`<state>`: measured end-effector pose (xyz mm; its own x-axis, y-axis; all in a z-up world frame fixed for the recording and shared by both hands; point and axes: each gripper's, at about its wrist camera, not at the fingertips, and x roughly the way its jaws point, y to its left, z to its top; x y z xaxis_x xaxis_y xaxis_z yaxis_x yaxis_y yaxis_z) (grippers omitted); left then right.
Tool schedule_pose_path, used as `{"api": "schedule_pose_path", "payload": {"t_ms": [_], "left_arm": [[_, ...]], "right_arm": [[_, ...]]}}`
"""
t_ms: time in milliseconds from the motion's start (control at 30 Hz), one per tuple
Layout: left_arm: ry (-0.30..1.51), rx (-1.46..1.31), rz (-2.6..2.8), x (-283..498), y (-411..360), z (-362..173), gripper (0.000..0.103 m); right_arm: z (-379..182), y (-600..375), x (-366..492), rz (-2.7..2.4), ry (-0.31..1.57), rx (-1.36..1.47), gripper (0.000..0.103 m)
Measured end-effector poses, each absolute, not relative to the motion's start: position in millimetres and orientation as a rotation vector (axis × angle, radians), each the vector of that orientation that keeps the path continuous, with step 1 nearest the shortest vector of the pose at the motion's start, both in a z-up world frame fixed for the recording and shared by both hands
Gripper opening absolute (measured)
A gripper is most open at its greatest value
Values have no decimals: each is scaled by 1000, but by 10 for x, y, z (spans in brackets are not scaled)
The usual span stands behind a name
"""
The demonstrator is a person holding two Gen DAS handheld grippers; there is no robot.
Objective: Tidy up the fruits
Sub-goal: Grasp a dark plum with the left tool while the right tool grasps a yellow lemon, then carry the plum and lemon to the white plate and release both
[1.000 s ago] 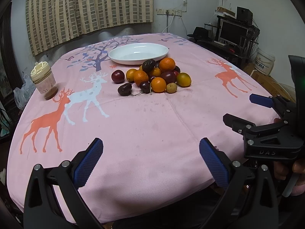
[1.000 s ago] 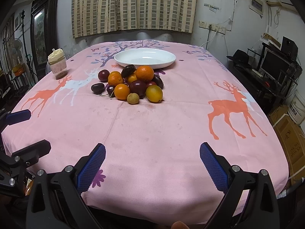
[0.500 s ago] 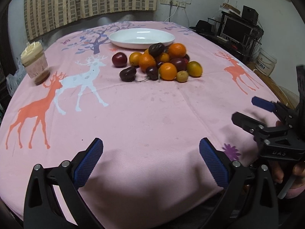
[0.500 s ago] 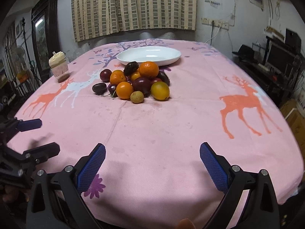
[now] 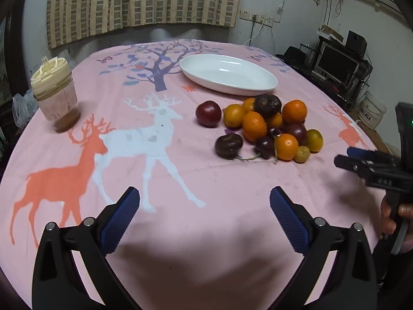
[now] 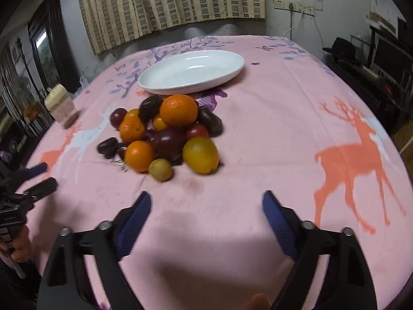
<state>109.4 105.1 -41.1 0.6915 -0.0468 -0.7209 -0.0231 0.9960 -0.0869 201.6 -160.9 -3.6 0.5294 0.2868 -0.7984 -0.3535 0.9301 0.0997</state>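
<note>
Fruits, a heap of oranges, dark plums and small yellow ones [image 6: 165, 134], sit mid-desk on the pink deer-print cloth [image 5: 206, 193], just before the empty white oval dish [image 6: 192, 73]. Both the right tongs [image 6: 206, 206] and left tongs [image 5: 205, 204] hover released, nearer than the pile. Best take an outer piece first, like the yellow-orange fruit [image 6: 200, 159], so the heap likely won't roll, then carry it beyond to the dish.

Left tongs [image 5: 204, 217] spread wide; right tongs [image 6: 206, 219] likewise.

No readable text, label, brand or number shows anywhere in either view.
</note>
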Motion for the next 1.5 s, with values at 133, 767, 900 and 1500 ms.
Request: {"api": "schedule_pose_path", "payload": {"t_ms": [133, 767, 900, 1500], "left_arm": [[821, -55, -19, 1191, 1101, -458, 99], [932, 68, -212, 2000, 919, -640, 59], [968, 32, -260, 2176, 888, -702, 59], [935, 10, -286, 2223, 961, -550, 35]], "right_arm": [[-94, -1511, 2283, 392, 977, -104, 66], [-244, -1523, 2517, 520, 1008, -29, 38], [-237, -1605, 2532, 513, 1006, 5, 38], [37, -1641, 2645, 565, 963, 50, 38]]}}
